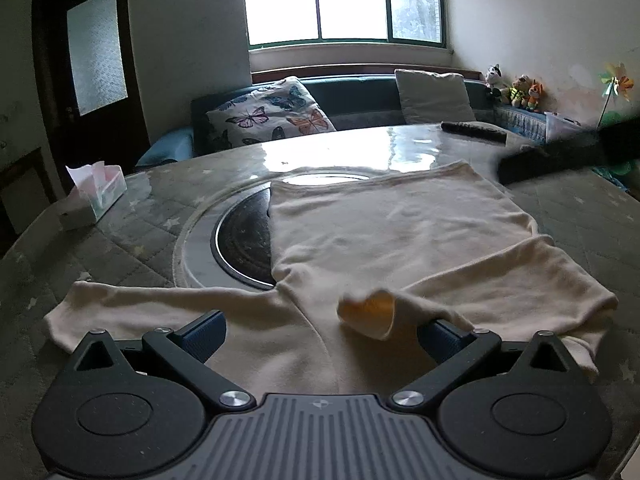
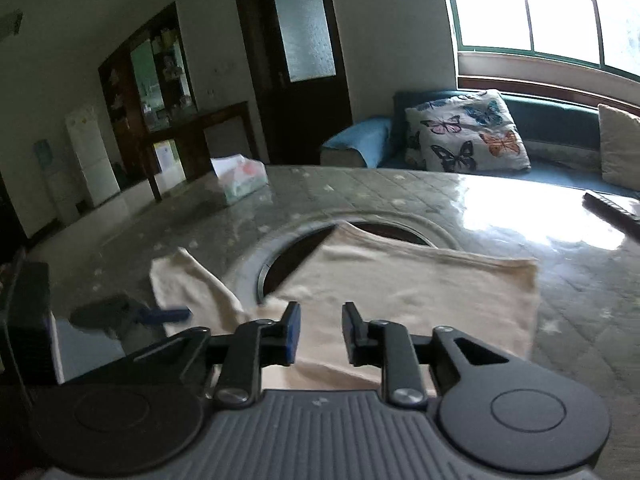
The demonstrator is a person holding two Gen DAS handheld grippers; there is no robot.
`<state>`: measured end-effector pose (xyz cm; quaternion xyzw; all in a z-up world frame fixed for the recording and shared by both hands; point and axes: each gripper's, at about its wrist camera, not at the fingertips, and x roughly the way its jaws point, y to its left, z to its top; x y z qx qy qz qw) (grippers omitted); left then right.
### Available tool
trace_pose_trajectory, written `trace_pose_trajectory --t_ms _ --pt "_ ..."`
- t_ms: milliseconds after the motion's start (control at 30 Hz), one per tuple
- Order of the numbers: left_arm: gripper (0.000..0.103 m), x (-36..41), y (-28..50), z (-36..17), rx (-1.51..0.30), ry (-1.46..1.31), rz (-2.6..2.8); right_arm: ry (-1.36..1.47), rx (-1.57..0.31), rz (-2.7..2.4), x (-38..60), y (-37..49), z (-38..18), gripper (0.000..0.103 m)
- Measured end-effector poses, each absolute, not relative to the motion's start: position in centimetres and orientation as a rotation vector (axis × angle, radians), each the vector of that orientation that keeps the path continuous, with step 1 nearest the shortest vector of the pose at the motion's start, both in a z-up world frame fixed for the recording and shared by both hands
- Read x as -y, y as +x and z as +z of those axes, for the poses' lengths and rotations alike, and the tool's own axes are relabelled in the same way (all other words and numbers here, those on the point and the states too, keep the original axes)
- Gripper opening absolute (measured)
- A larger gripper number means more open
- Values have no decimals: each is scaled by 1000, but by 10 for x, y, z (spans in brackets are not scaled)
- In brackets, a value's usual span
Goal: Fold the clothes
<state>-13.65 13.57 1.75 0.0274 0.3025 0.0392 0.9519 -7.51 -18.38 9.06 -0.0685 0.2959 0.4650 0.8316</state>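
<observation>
A cream long-sleeved top (image 1: 392, 232) lies flat on the round table, hem toward the window. One sleeve (image 1: 152, 304) stretches out left; the other sleeve (image 1: 520, 276) is folded across the body, its cuff (image 1: 368, 312) curled up. My left gripper (image 1: 320, 336) is wide open just above the top's near edge, holding nothing. My right gripper (image 2: 318, 332) is open with a narrower gap, empty, above the top (image 2: 420, 288). The outstretched sleeve (image 2: 188, 284) shows at the left of the right wrist view, with the left gripper (image 2: 132, 316) blurred beside it. The right gripper appears as a dark blur (image 1: 568, 156) in the left wrist view.
The table (image 1: 140, 224) has a quilted cover under glass and a round inset burner (image 1: 240, 240) partly under the top. A tissue box (image 1: 94, 196) stands at the left edge, a remote control (image 1: 474, 131) at the far edge. A sofa with cushions (image 1: 272, 114) lies beyond.
</observation>
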Motion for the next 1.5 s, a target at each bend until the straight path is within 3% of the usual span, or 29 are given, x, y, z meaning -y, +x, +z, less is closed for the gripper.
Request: trace_pose_trajectory --t_ms 400,667,733,867,933,1000,1100,1200,1267,1333,1500 --pt "103 -156 -149 35 -586 23 129 -201 -837 874 260 -76 25 28" --pt "97 -159 -153 47 -581 9 42 -194 -749 875 258 -65 43 28" --pt "86 -154 -147 42 -611 20 12 -206 -732 868 252 -58 45 28" --pt "74 -150 -133 30 -663 41 -27 -242 -717 868 243 -46 44 28" --pt "59 -149 -126 24 -688 43 -38 -279 -708 876 239 -44 43 28" --pt "50 -150 -120 18 -707 40 -45 -311 -698 881 236 -42 42 28" --pt "23 -151 -115 12 -723 35 -67 -348 -688 897 233 -38 39 27" --pt "8 -150 -113 12 -714 47 -72 -369 -688 908 231 -34 34 27" --pt "6 -151 -113 18 -698 48 -75 -384 -693 914 229 -30 30 26" --pt "5 -152 -114 26 -666 54 -77 -397 -692 907 229 -29 27 9" --pt "5 -155 -110 32 -627 76 -62 -370 -685 892 235 -27 29 5"
